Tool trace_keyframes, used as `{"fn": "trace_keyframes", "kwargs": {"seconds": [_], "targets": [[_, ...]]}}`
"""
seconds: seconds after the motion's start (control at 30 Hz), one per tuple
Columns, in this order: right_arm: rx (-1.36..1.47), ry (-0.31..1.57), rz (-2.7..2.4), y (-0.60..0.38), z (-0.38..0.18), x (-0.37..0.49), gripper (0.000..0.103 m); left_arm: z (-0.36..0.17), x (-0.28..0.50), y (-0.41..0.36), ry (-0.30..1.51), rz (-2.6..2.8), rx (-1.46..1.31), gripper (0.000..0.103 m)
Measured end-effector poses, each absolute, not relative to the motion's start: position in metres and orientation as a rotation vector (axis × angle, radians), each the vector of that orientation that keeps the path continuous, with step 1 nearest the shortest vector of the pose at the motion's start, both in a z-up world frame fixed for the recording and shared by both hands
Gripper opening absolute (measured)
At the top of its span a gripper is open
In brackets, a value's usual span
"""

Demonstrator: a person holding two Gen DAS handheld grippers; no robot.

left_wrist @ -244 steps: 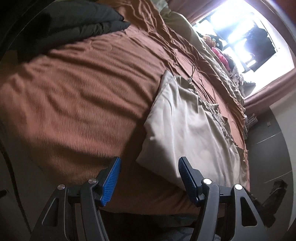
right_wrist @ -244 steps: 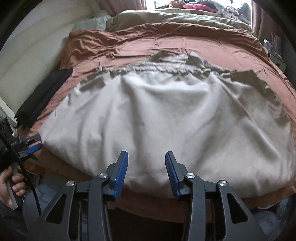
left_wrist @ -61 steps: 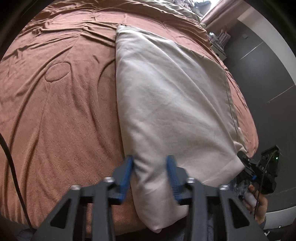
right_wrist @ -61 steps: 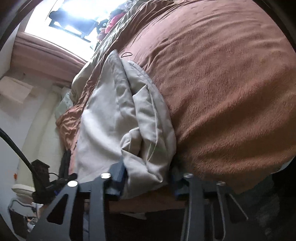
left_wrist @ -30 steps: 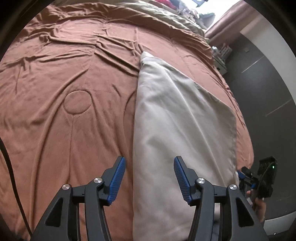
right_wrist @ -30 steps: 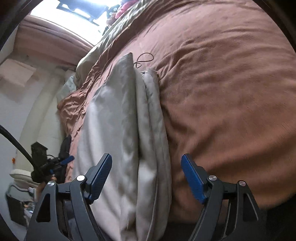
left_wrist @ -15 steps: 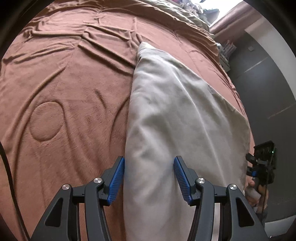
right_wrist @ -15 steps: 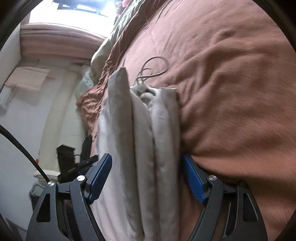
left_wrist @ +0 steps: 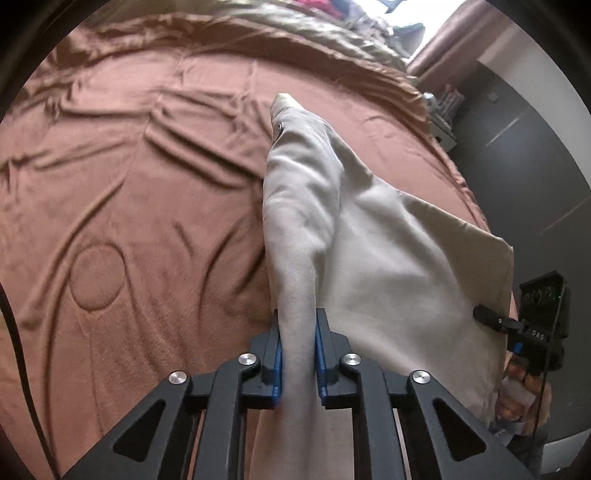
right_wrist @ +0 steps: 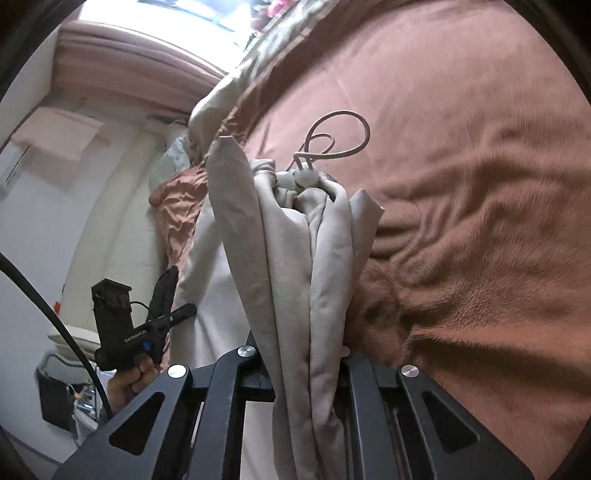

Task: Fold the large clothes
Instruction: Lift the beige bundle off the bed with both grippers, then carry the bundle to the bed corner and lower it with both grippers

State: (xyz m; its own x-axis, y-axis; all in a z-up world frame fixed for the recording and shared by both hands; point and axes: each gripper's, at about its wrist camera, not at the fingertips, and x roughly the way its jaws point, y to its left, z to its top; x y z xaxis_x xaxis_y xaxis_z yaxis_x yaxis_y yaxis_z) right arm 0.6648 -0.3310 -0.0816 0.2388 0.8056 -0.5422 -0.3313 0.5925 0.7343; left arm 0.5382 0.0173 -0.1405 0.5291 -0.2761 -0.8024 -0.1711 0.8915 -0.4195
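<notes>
Mid-fold: my left claw [left_wrist: 298,354] and right claw [right_wrist: 306,365] each clamp an end of the garment [left_wrist: 369,236] on the bed [left_wrist: 129,184]. Next: lift both ends, carry across evenly.

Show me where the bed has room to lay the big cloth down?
Bare brown blanket spreads left of the beige cloth, up to the rumpled olive bedding. It is crowded by the near edge, where both tools grip the cloth.

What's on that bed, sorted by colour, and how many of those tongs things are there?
Beige garment: 1
Brown bedspread: 1
Olive blanket: 1
Black tongs: 2, left tongs and right tongs, both clamped on the garment
Total: 5
</notes>
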Motion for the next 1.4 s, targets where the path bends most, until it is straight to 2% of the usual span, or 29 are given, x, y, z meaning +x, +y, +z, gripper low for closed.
{"fn": "trace_keyframes", "kwargs": {"seconds": [0.37,0.67,1.1,1.4], "targets": [[0.484,0.861,0.746,-0.388,-0.002,0.608,0.007,-0.054,0.543,-0.060,0.881,-0.197,-0.519,0.013],[0.445,0.762,0.626,-0.466,0.049,0.561,0.007,-0.016,0.567,-0.152,0.840,-0.321,-0.536,0.013],[0.408,0.743,0.418,-0.521,0.098,0.544,0.007,0.001,0.597,-0.296,0.840,-0.477,-0.547,0.013],[0.383,0.777,0.293,-0.532,0.110,0.552,0.007,-0.016,0.633,-0.374,0.916,-0.564,-0.560,0.013]]}}
